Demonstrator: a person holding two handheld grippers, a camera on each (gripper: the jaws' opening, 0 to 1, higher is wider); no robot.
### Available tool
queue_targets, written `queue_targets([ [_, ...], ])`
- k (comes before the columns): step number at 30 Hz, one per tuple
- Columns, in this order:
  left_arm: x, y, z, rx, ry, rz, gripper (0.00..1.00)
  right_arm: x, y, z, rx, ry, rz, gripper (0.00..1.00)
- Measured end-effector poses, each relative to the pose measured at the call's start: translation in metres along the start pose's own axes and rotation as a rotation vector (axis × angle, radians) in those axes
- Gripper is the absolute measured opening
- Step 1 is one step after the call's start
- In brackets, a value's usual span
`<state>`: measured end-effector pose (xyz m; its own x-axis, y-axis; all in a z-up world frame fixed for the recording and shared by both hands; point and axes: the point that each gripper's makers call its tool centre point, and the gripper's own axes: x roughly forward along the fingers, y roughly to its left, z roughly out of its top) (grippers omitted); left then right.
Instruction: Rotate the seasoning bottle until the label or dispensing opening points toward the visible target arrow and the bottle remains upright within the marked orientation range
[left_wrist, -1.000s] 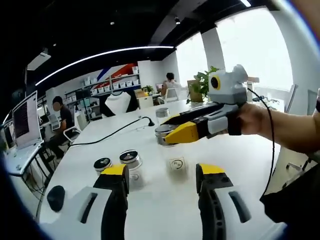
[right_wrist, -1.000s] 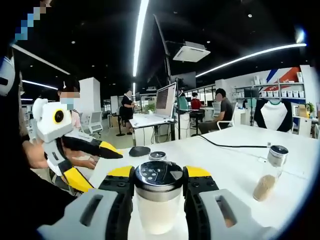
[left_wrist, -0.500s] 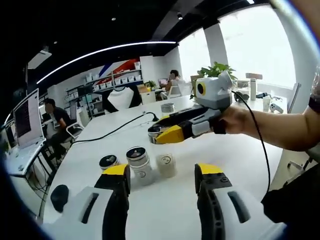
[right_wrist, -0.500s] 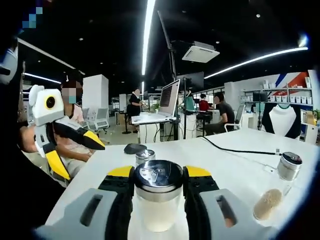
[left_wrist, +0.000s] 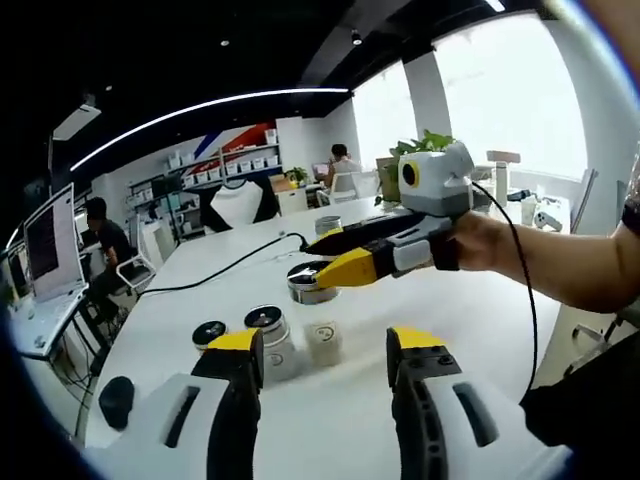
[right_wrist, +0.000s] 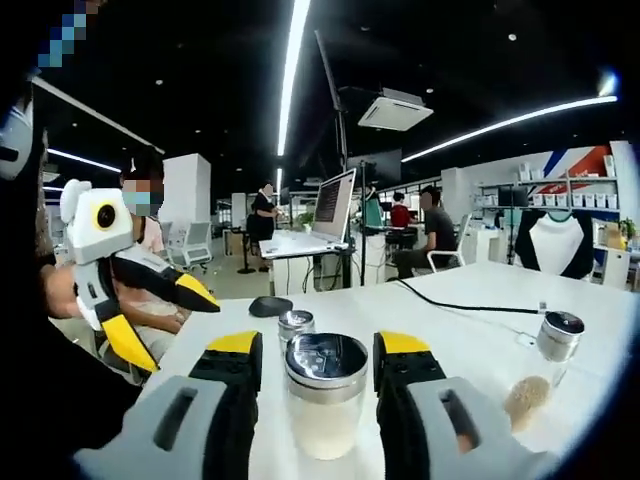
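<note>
The seasoning bottle (right_wrist: 325, 400), a clear jar of pale powder with a dark metal lid, stands upright on the white table (right_wrist: 480, 330). My right gripper (right_wrist: 320, 348) is open around it, with a small gap between each yellow-tipped jaw and the lid. In the left gripper view that same bottle (left_wrist: 304, 284) sits between the right gripper's (left_wrist: 328, 254) tips. My left gripper (left_wrist: 325, 345) is open and empty, held back from the bottles. The right gripper view has the left gripper (right_wrist: 168, 322) open at the left.
Near my left jaws stand a clear shaker (left_wrist: 266, 338), a low dark-lidded one (left_wrist: 208, 334) and a pale jar (left_wrist: 322, 342). A shaker with brown seasoning (right_wrist: 553, 342), a small shaker (right_wrist: 295, 323), a black mouse (right_wrist: 270, 305) and a cable (right_wrist: 460, 300) lie on the table. People sit at far desks.
My right jaws have parted and let go of the bottle's lid; the bottle now stands free between them. The left gripper stays open, and its view has shifted slightly.
</note>
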<state>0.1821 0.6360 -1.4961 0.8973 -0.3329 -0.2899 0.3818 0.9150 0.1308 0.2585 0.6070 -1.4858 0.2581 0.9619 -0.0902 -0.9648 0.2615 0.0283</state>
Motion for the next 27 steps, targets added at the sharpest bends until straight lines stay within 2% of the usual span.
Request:
queue_targets([
  [4,0.003,-0.007,0.002,0.002,-0.004,-0.016,0.53,-0.023,0.000,0.001,0.013,-0.025,-0.107,0.43],
  [9,0.005,-0.009,0.005,0.003,-0.012,-0.018,0.56,-0.047,0.003,-0.003,0.023,-0.040,-0.204,0.42],
  [11,0.003,-0.006,0.006,-0.004,-0.020,-0.010,0.57,-0.057,0.002,-0.009,0.017,-0.029,-0.259,0.42],
  [14,0.001,0.000,0.005,-0.019,-0.021,0.000,0.58,-0.069,-0.001,-0.022,-0.001,0.026,-0.339,0.43],
  [19,0.000,0.005,0.002,-0.033,-0.015,0.008,0.60,-0.087,-0.018,-0.036,0.025,0.051,-0.480,0.45],
  [21,0.000,0.006,0.002,-0.037,-0.016,0.008,0.60,-0.091,-0.027,-0.038,0.067,0.042,-0.522,0.45],
  [24,0.001,0.007,0.002,-0.043,-0.019,0.005,0.60,-0.098,-0.037,-0.041,0.075,0.043,-0.580,0.45],
  [27,0.002,0.007,0.001,-0.049,-0.017,-0.006,0.60,-0.101,-0.041,-0.044,0.087,0.044,-0.606,0.46],
])
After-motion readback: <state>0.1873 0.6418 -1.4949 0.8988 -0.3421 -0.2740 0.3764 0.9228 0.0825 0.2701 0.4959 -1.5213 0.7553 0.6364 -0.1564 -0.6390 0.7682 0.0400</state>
